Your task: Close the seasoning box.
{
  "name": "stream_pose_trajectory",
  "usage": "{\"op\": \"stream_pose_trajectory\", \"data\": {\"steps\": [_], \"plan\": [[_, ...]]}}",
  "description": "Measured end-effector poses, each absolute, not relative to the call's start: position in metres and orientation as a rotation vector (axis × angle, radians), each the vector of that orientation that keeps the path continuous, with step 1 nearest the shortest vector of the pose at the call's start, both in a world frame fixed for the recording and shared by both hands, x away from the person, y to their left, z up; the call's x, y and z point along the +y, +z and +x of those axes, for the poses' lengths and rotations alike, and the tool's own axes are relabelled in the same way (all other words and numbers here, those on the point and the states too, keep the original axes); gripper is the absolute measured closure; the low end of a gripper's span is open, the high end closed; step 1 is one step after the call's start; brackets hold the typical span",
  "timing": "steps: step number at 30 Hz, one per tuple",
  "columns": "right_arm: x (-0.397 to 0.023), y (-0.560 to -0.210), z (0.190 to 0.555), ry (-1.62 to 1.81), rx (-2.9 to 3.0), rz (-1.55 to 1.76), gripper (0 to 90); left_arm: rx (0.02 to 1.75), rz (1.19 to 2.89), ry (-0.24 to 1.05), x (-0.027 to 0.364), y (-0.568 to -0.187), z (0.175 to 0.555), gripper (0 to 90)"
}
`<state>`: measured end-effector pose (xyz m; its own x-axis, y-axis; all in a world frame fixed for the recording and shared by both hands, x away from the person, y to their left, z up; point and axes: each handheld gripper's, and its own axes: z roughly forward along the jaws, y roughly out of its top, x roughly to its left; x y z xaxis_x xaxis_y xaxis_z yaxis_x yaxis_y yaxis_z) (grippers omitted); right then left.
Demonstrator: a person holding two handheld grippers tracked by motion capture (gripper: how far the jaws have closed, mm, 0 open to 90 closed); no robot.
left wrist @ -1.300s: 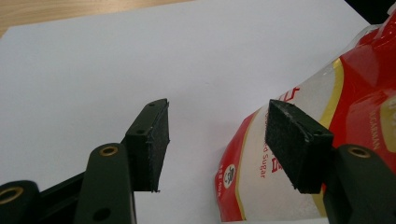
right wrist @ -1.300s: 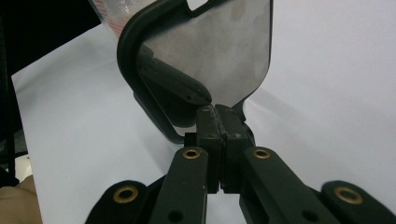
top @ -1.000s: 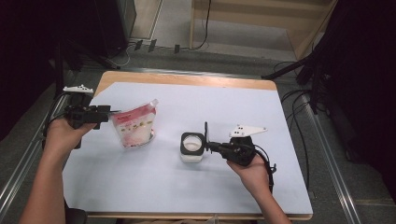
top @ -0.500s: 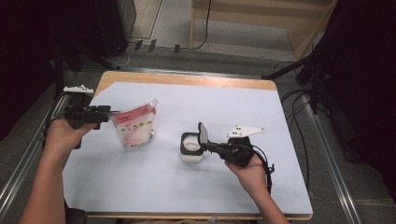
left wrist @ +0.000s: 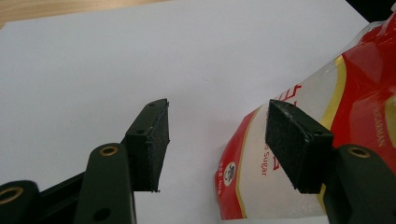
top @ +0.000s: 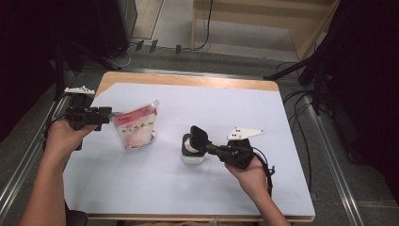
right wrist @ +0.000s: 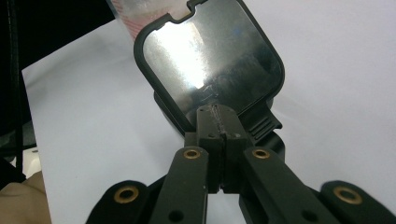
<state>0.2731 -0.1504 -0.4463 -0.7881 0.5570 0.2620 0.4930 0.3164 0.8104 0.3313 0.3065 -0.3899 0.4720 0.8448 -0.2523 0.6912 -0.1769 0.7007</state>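
High view: the right tongs [top: 200,141] are clenched on the hinged lid [right wrist: 210,56] of the white container [top: 192,154], probably tipping it open for pouring. Left of the container, the sugar pouch [top: 136,126] stands on the table [top: 235,108]; the left tongs [top: 106,113] are released, one pad [left wrist: 296,144] against its edge.
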Motion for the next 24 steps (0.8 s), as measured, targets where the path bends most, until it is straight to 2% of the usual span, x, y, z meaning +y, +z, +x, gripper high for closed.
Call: {"op": "stream_pose_trajectory", "data": {"steps": [19, 24], "plan": [[-0.1472, -0.4468, 0.2723, 1.489, 2.501, 0.973, 86.7, 1.284, 1.925, 0.233, 0.3063, -0.3915, 0.3316, 40.3], [-0.1486, -0.4459, 0.272, 1.495, 2.497, 0.974, 81.0, 1.282, 1.931, 0.23, 0.3071, -0.3923, 0.3319, 40.3]]}}
